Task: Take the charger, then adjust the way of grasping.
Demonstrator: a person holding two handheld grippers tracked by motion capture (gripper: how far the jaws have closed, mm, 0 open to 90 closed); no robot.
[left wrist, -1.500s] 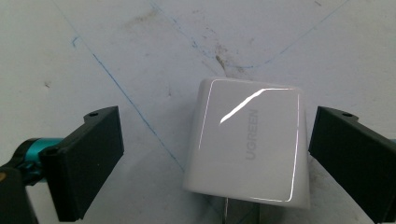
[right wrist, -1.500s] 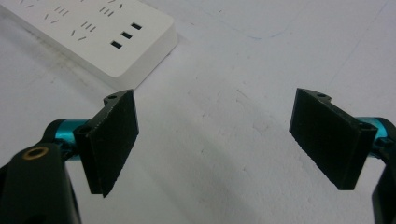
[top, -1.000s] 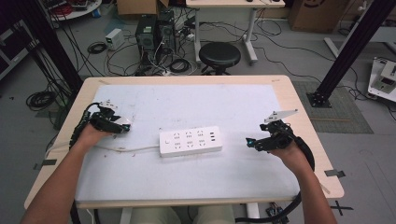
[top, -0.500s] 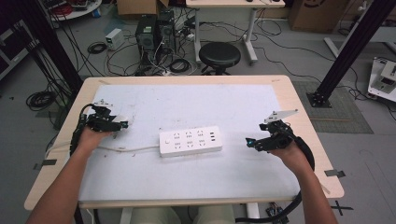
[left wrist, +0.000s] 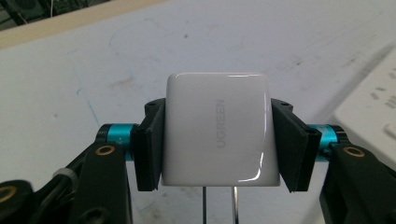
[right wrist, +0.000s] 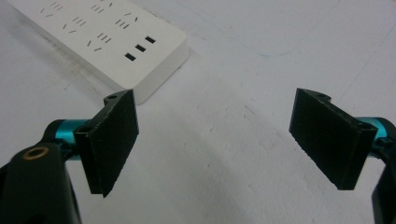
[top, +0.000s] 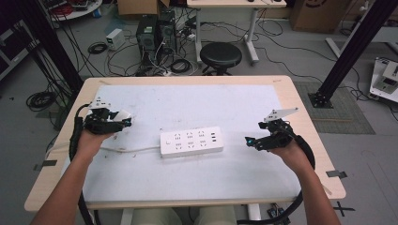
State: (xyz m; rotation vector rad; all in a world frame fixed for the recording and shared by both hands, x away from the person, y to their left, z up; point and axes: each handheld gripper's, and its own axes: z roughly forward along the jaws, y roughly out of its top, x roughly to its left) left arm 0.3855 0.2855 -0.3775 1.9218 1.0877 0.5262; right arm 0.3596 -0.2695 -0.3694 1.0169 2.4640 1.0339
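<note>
A white power strip [top: 191, 140] lies in the middle of the white table mat, its cord [top: 126, 150] trailing left. The left gripper [top: 123, 119] hangs over the mat's left part, shut on a white charger block [left wrist: 219, 135] marked UGREEN; both black pads [left wrist: 150, 149] press its sides and its two metal prongs point toward the camera. The block [top: 124, 116] shows above the mat, lifted. My right gripper [top: 248, 140] rests right of the strip with its jaws wide open and nothing between them; the strip's end [right wrist: 116, 42] lies beyond its left pad [right wrist: 112, 140].
The wooden table [top: 187, 80] edges frame the mat [top: 197, 108]. Beyond the table stand a black stool [top: 220, 55], computer towers [top: 155, 33] and tangled cables on the floor. A black frame post [top: 349, 51] rises at the right.
The left gripper closed on the white charger block and rose with it, moving toward the far side of the mat. The right gripper kept still.
</note>
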